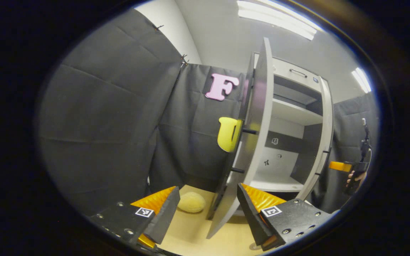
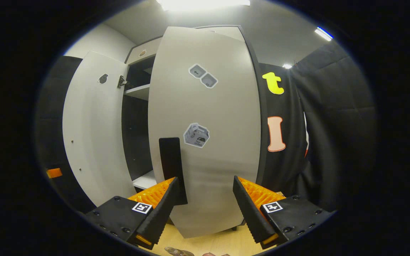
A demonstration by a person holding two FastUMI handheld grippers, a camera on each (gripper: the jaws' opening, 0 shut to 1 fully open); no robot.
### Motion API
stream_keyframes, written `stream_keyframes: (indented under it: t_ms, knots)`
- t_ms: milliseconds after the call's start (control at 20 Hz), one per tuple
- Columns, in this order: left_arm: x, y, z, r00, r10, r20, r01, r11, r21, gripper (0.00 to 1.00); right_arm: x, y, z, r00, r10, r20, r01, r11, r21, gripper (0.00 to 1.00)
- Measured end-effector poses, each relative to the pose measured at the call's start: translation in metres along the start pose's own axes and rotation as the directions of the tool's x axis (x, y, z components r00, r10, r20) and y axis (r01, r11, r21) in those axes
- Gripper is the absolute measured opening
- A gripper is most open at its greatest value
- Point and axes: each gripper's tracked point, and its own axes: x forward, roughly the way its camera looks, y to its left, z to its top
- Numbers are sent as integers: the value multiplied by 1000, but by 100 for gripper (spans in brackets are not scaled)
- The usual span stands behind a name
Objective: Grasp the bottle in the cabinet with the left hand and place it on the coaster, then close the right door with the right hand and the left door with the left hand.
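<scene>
Pale grey, the right door (image 2: 205, 135) stands upright just beyond my right gripper (image 2: 206, 199), jaws released, perhaps touching; my left gripper (image 1: 208, 208), also released, straddles the left door's (image 1: 258, 124) edge.

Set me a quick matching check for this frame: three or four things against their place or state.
Things:
1. left door
2. right door
3. yellow sponge
4. left gripper

Place or state:
A. lying on the wooden tabletop
B. edge-on, between the open fingers
C. open, holding nothing
D. partly closed, stickers on its face

Pairs: 1-B, 2-D, 3-A, 4-C
</scene>
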Motion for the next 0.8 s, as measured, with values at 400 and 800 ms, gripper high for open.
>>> stream_keyframes:
  t_ms: [400, 800]
  knots:
    - [35, 66, 35, 999, 37, 14, -38, 997, 65, 93, -13, 8, -24, 999, -28, -46, 29, 1000, 7, 97]
    - [101, 75, 62, 999, -40, 22, 38, 998, 55, 93, -37, -14, -52, 989, -120, -87, 124, 991, 49, 97]
